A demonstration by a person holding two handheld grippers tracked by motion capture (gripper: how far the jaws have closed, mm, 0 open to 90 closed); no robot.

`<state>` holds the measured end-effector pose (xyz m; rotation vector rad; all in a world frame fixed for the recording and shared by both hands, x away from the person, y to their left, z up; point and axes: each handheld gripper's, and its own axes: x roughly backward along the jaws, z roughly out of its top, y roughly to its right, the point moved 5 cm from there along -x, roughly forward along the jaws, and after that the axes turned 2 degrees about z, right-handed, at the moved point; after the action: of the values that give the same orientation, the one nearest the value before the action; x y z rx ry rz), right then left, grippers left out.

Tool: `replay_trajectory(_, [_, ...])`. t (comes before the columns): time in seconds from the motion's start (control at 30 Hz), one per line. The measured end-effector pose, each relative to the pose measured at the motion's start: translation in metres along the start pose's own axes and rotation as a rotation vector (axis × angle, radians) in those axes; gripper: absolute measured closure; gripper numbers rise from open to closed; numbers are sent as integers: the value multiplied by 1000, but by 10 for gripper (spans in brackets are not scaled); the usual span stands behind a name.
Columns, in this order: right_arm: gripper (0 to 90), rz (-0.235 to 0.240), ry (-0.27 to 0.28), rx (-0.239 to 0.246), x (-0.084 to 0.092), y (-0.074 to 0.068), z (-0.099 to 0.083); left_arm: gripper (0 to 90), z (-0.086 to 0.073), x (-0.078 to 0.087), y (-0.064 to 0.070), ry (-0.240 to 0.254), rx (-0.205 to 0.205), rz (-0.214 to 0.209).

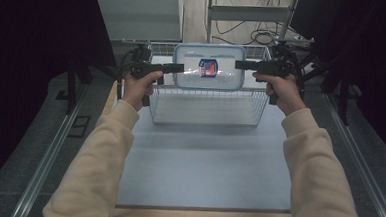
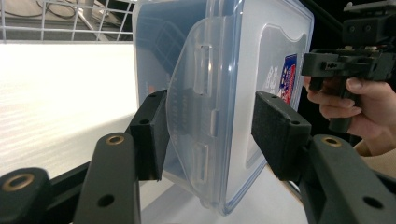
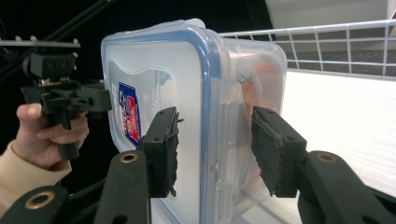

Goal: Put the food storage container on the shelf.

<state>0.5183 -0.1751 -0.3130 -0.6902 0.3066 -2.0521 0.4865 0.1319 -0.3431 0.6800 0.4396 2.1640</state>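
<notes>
Nearest you, the table [image 1: 202,174] in front of the wire basket [image 1: 206,106] was bare grey. Your hands sat at the basket's near corners. Your left gripper [image 1: 179,67] pinched the left end of the plastic container [image 1: 209,67], jaws spread around its side latch flap [image 2: 196,112], pads pressed on lid and base. Your right gripper [image 1: 239,65] clamped the right end the same way, one pad on the lid, one on the base. Container was held level above the basket's back half, lid up, red-blue label [image 1: 208,68] up. Beyond the basket: cables on the floor [image 1: 265,37].
</notes>
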Motion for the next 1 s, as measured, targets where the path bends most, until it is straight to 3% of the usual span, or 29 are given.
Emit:
replay_trajectory(0.27, [519,-13,-13,-30,-3,5,5,474,5,-4,-3,-11,41,5])
replay_trajectory(0.43, [513,-21,12,-66,-7,10,7,447,11,-9,-5,-16,60,32])
replay_trajectory(0.7, [499,-51,13,-104,-13,17,11,411,18,-19,-16,-30,104,27])
replay_trajectory(1.0, [468,-119,29,-138,-22,25,11,347,21,-33,-31,-27,197,7])
